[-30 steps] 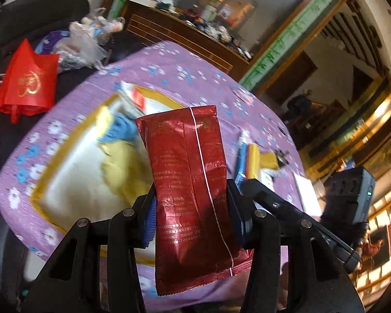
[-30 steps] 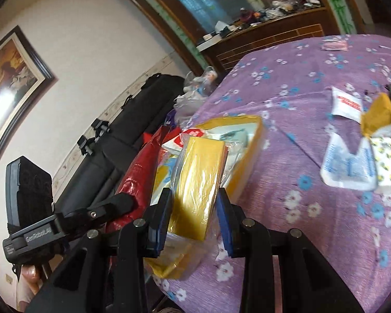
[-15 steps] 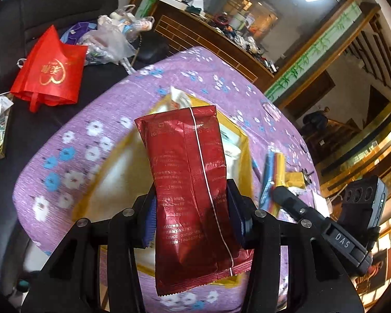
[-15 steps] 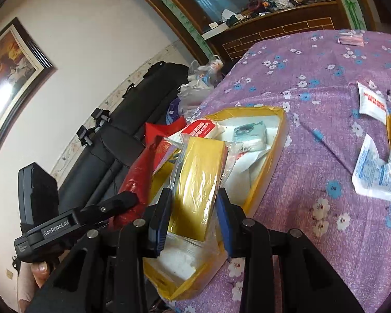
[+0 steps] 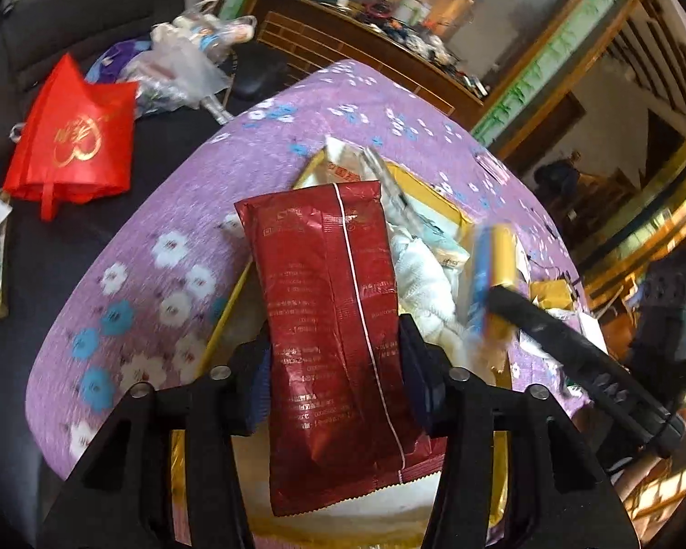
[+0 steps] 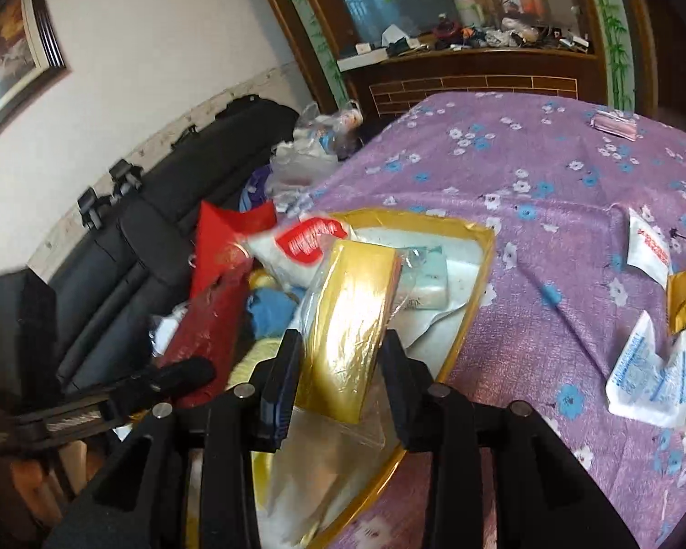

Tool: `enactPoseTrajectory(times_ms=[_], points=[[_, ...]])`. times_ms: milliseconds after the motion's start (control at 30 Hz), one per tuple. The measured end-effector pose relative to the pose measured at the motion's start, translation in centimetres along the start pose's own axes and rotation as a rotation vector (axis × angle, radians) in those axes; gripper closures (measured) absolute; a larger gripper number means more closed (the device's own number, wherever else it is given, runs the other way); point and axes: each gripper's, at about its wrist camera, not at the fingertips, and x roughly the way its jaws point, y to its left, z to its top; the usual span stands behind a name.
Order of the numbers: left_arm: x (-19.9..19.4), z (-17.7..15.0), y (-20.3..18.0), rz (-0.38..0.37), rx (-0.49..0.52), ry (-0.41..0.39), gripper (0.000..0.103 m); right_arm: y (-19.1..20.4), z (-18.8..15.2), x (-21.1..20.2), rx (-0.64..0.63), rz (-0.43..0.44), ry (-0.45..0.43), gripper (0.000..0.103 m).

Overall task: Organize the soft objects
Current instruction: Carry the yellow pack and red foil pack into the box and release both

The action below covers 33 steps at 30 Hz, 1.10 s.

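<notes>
My left gripper (image 5: 336, 361) is shut on a dark red foil packet (image 5: 329, 302) and holds it upright over the near end of a gold-rimmed box (image 5: 448, 201). My right gripper (image 6: 340, 366) is shut on a yellow packet in clear wrap (image 6: 352, 315), held above the same gold box (image 6: 475, 283). The box holds a white packet with red print (image 6: 306, 247), a pale tissue pack (image 6: 427, 279), white cloth (image 5: 423, 283) and a blue soft item (image 6: 270, 311). The red packet also shows at left in the right wrist view (image 6: 206, 334).
The box lies on a table with a purple flowered cloth (image 6: 549, 174). Loose white and yellow packets (image 6: 649, 366) lie on the cloth at right. A red bag (image 5: 73, 137) and plastic bags (image 5: 178, 68) rest on a black sofa beyond the table's left edge.
Both grippers have moved in over the gold box with their packets still held. The box contents sit closer under the yellow packet, and the left view has swung toward the table.
</notes>
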Motion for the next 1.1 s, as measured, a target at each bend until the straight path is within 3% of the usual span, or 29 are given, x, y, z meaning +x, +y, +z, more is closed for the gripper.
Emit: enactPoseTrajectory(times_ms=[100, 200, 300, 333, 367, 500, 667, 867, 967, 1100], points=[[1.5, 0.2, -0.2, 0.005, 0.029, 0.027, 0.043, -0.3, -0.4, 1.3, 0.009, 0.002, 0.039, 0.065], [2.1, 0.3, -1.0, 0.031, 0.088, 0.032, 0.037, 0.2, 0.0, 1.1, -0.018, -0.034, 0.037, 0.057], [2.6, 0.0, -1.8, 0.045, 0.142, 0.058, 0.031, 0.4, 0.0, -0.6, -0.006, -0.062, -0.007, 0.054], [2.7, -0.1, -1.9, 0.051, 0.151, 0.061, 0.031, 0.4, -0.1, -1.2, 0.000, -0.051, -0.026, 0.047], [2.4, -0.3, -1.8, 0.041, 0.139, 0.070, 0.031, 0.2, -0.5, -2.2, 0.021, -0.041, -0.052, 0.042], [-0.1, -1.2, -1.4, -0.066, 0.022, 0.082, 0.031, -0.4, -1.5, -4.4, 0.071, 0.007, -0.052, 0.041], [-1.7, -2.8, -2.7, -0.062, 0.004, 0.180, 0.031, -2.8, -3.1, -7.1, 0.157, 0.072, -0.051, 0.041], [-5.3, -4.6, -6.5, 0.117, 0.151, 0.098, 0.031, -6.9, -5.4, -9.1, 0.267, 0.147, -0.065, 0.041], [-6.3, -4.8, -9.1, 0.097, 0.139, 0.018, 0.031, -8.5, -6.0, -10.4, 0.265, 0.182, -0.090, 0.041], [-4.2, -5.8, -15.9, 0.048, 0.242, 0.005, 0.031, -10.8, -6.9, -12.8, 0.255, 0.168, -0.117, 0.041]])
